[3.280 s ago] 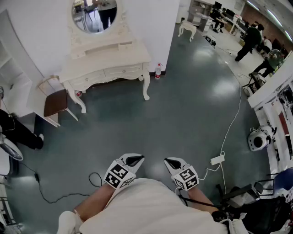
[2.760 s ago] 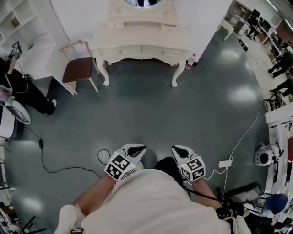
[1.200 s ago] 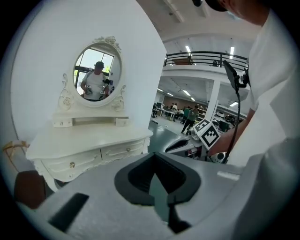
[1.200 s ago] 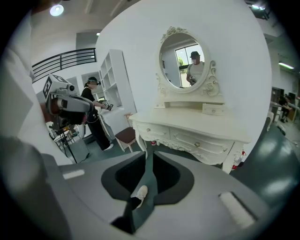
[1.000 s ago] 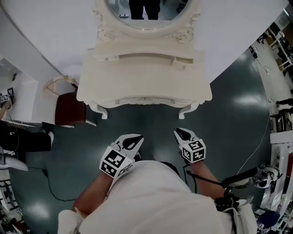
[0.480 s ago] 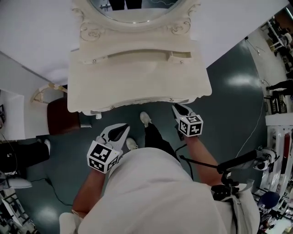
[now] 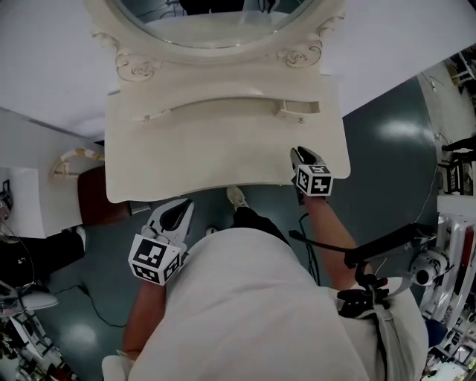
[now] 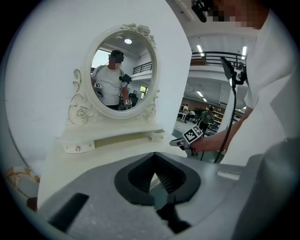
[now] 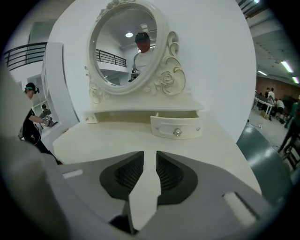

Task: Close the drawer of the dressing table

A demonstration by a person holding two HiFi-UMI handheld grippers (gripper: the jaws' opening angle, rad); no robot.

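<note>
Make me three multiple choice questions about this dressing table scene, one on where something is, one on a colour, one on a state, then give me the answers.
1. In the head view, at which end of the shelf below the mirror does the pulled-out small drawer sit?
A. left
B. right
C. middle

2. What colour is the dressing table?
A. dark brown
B. grey
C. cream white

3. How do the jaws of the right gripper stand?
A. apart, nothing between them
B. clamped on the drawer knob
C. closed on a cloth

Answers:
1 B: the drawer front juts out at the shelf's right end.
2 C: top, shelf and mirror frame are all cream white.
3 A: its own view shows bare tabletop through the gap. The jaws have just been opening, with nothing between them.
</note>
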